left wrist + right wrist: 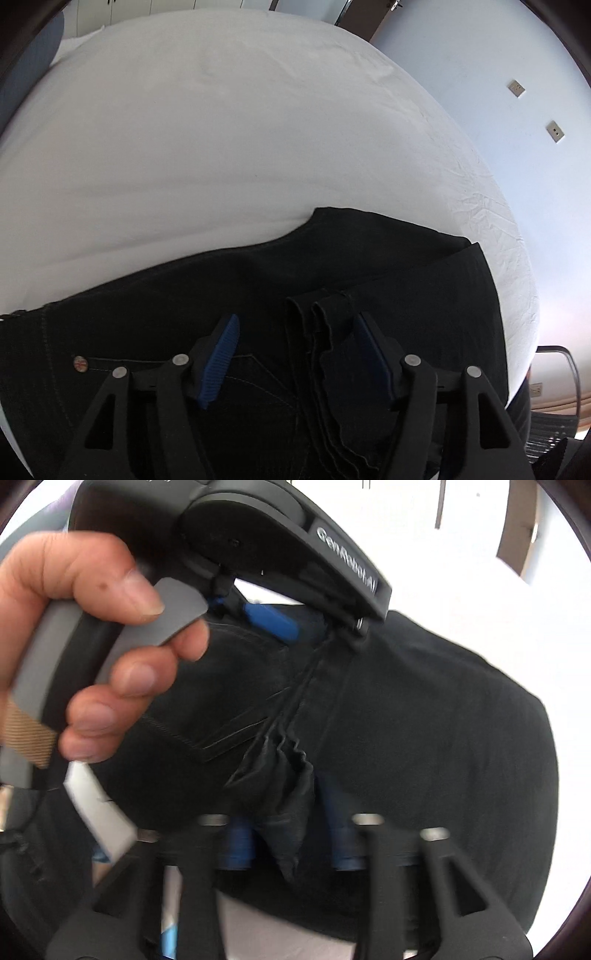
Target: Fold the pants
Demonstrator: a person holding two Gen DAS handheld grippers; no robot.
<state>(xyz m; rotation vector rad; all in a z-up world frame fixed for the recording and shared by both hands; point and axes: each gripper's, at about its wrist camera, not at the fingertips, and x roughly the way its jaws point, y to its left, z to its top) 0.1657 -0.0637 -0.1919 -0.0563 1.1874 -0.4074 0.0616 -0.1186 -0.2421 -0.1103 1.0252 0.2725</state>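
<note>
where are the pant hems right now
In the left wrist view, the pant hems lie stacked on the folded pants, between the open left gripper pads.

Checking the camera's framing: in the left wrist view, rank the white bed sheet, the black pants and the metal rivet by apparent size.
1. White bed sheet, fills most of the view.
2. Black pants, nearly as large; nearness to the camera inflates them.
3. Metal rivet, tiny.

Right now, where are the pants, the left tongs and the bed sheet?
pants (pixel 155 325): left wrist view, dark upper panel.
left tongs (pixel 295 354): left wrist view, midway between the blue pads.
bed sheet (pixel 221 129): left wrist view, bare white middle.
</note>
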